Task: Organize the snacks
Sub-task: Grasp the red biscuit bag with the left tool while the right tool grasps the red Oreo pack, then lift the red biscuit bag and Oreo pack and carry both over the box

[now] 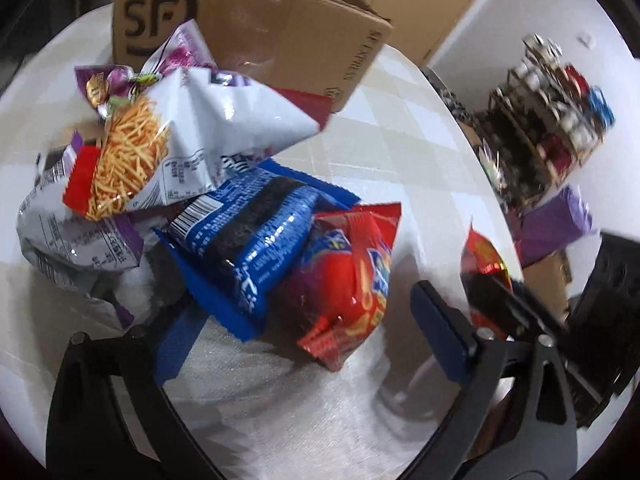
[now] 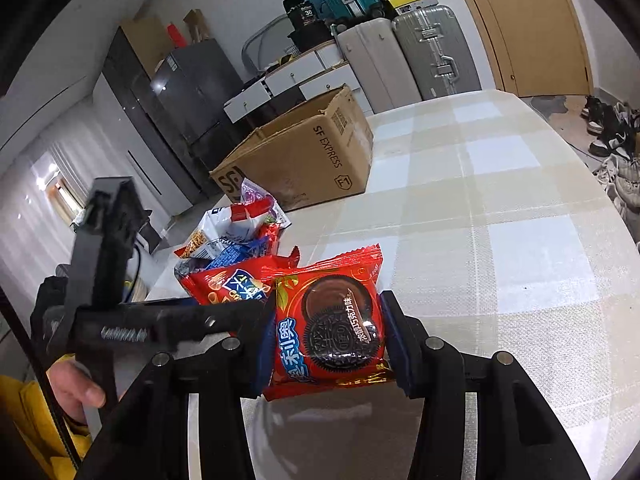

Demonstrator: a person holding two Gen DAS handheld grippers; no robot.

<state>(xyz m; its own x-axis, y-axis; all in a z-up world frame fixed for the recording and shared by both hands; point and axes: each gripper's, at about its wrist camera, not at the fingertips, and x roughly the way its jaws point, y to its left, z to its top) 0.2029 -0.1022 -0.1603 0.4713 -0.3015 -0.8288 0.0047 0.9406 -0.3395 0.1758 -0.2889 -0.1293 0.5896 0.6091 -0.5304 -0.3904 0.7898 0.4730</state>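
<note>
In the left wrist view a heap of snack packets lies on the checked tablecloth (image 1: 400, 152): a white bag of fried sticks (image 1: 180, 140), a blue cookie packet (image 1: 248, 232) and a red snack bag (image 1: 348, 272). My left gripper (image 1: 308, 304) hangs open over the heap, its blue pads on either side of the blue and red packets, not pressing them. In the right wrist view my right gripper (image 2: 330, 344) is shut on a red Oreo packet (image 2: 332, 320), held upright above the table. That packet (image 1: 480, 252) also shows at the right of the left wrist view.
An open SF Express cardboard box (image 2: 304, 152) stands on the table behind the heap. A hand (image 2: 76, 392) in a yellow sleeve holds the left tool. Suitcases (image 2: 400, 52) and a door stand behind. Shoes (image 2: 612, 140) lie on the floor past the table's right edge.
</note>
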